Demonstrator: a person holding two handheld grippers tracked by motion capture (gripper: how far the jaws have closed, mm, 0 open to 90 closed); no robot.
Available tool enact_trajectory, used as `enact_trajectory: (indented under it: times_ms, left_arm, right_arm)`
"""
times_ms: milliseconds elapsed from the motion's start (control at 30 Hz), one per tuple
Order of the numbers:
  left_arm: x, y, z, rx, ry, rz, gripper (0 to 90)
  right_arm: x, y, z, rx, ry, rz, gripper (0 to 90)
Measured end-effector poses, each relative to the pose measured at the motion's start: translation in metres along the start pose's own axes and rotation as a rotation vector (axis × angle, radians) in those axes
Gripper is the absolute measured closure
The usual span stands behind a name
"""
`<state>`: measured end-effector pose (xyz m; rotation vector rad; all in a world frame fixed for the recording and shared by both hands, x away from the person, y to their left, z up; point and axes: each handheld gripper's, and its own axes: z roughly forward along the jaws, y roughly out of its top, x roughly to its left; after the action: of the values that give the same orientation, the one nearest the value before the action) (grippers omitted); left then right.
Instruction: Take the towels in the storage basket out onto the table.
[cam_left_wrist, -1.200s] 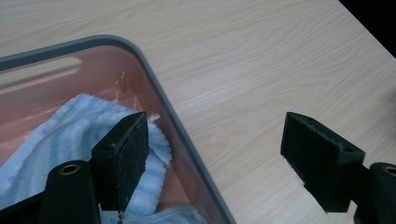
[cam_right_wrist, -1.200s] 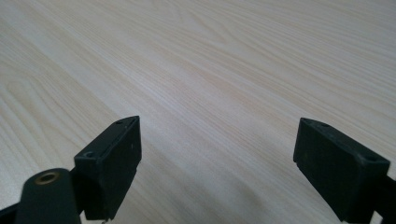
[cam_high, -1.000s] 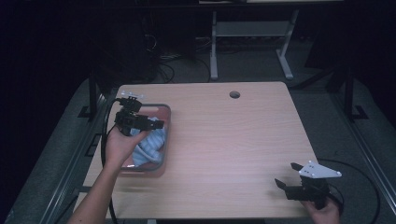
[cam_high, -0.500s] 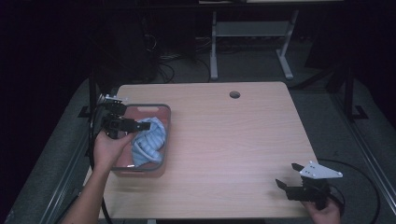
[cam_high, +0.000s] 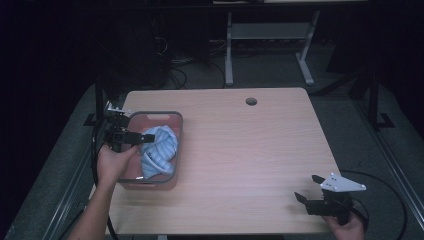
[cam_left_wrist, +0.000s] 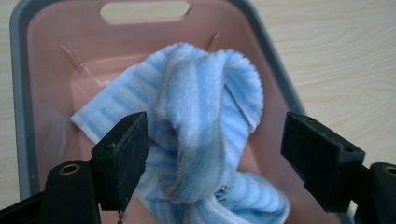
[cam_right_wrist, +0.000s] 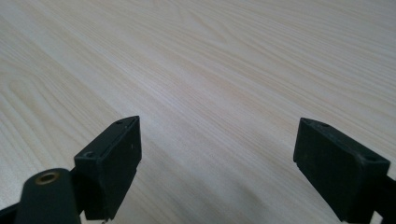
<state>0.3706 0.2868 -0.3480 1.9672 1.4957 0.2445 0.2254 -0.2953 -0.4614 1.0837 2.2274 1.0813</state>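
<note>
While the person's left hand (cam_high: 114, 162) held it at the left edge of the table (cam_high: 240, 150), the left gripper (cam_high: 146, 137) pointed across the rim of a pink basket (cam_high: 150, 181) with a grey lip. Its jaws stood wide apart and gripped nothing. In the left gripper view the two black jaws framed a blue striped towel (cam_left_wrist: 201, 126) that lay crumpled inside the basket (cam_left_wrist: 51, 74), folded over itself in a loose hump, and neither jaw touched the cloth as far as could be seen. The basket's oval handle slot (cam_left_wrist: 144, 10) sat at the far wall beyond the towel. From above, the towel (cam_high: 159, 150) filled the middle of the basket, which rested near the table's left side.

Farther right the wooden top was bare, with a small round hole (cam_high: 251, 101) near its far edge. At the near right corner the right gripper (cam_high: 309, 189) rested low over the table in the person's right hand (cam_high: 345, 227), a grey three-cornered plate (cam_high: 342, 183) on top. Its jaws were spread wide with nothing between them, and the right gripper view showed plain wood grain (cam_right_wrist: 210, 70) beyond them.
</note>
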Motion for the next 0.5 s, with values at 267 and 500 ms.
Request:
enact_trajectory:
  times_ms: [267, 500]
  left_arm:
    - [0.003, -0.007, 0.017, 0.049, 0.001, -0.009, 24.7]
    - [0.002, -0.008, 0.029, 0.075, 0.009, -0.016, 28.7]
  right_arm:
    - [0.0, 0.0, 0.0, -0.001, 0.001, -0.01, 14.6]
    - [0.001, 0.001, 0.001, -0.005, 0.001, -0.003, 14.6]
